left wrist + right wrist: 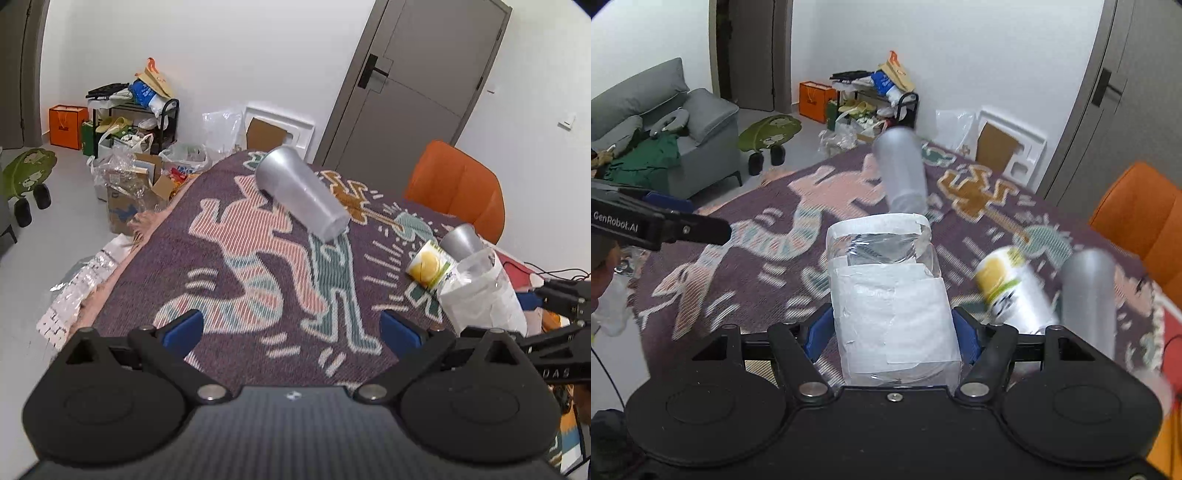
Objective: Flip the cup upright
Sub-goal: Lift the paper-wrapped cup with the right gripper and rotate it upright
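Observation:
My right gripper (892, 334) is shut on a clear cup wrapped in white tape (892, 306), held tilted with its open mouth pointing away; the cup also shows in the left wrist view (480, 295). My left gripper (291, 328) is open and empty above the patterned table cloth (236, 258). A grey cup (301, 192) lies on its side at the far middle of the table. A lemon-print cup (430, 266) and another grey cup (461, 240) lie on their sides to the right.
An orange chair (458, 188) stands past the table's right side. A grey door (413, 85) is behind. Boxes, bags and a loaded rack (133, 122) clutter the floor at the left. A grey sofa (665, 129) stands farther left.

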Available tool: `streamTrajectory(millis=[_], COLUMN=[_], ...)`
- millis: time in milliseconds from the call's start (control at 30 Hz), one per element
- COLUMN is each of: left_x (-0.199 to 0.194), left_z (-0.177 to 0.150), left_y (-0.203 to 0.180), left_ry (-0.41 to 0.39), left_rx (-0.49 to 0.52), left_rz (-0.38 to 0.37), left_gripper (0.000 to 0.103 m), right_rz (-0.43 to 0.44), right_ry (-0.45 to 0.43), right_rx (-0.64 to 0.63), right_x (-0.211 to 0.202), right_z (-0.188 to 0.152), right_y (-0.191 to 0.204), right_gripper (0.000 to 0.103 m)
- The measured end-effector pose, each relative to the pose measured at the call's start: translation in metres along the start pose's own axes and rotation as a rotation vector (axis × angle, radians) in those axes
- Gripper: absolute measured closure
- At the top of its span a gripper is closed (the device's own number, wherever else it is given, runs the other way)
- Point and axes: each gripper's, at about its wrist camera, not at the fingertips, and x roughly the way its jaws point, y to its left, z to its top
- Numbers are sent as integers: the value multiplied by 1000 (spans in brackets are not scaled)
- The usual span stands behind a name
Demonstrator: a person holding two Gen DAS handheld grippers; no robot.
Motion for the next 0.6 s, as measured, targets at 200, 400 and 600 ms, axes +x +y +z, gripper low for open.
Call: streamTrajectory(millis=[200, 400, 600], left_x=[-8, -10, -7], left_z=[-15, -27, -39], left_y=[8, 20, 32], left_ry=[17, 42, 69], left_rx=[9, 0, -16], left_rz=[9, 20, 28], left_gripper=[2, 2, 2], right_rz=[33, 73, 104], right_ry=[22, 59, 109], right_rx=[0, -6, 9], right_x=[4, 15, 31], right_z=[-19, -35, -49], right_y=[23, 49, 65], right_gripper=[38, 38, 38])
